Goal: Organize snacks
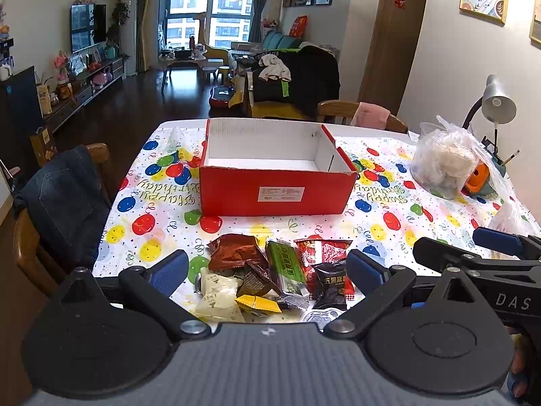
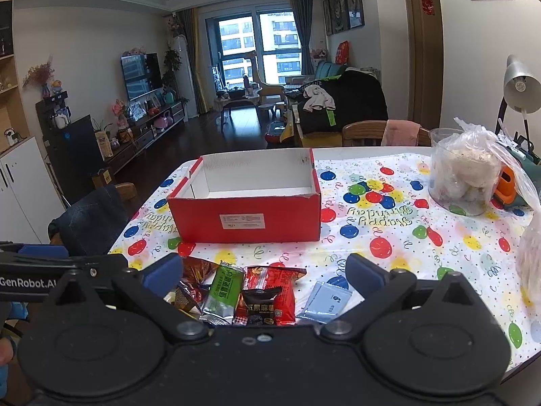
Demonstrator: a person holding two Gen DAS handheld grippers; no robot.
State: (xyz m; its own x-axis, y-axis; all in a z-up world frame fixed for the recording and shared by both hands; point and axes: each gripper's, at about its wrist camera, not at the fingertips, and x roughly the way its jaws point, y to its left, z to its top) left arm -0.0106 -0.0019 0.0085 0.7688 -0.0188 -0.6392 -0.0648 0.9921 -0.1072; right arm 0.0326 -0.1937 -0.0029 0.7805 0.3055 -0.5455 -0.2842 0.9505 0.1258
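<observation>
Lying between the spread left claw (image 1: 267, 267), snack packets (image 1: 270, 274) untouched.

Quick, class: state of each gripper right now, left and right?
Left gripper: open, holding nothing, above the snacks.
Right gripper: open, holding nothing, also above the snacks.

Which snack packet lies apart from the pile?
The pale blue packet, lying alone right of the heap, near the right gripper's right finger; the others overlap.
</observation>
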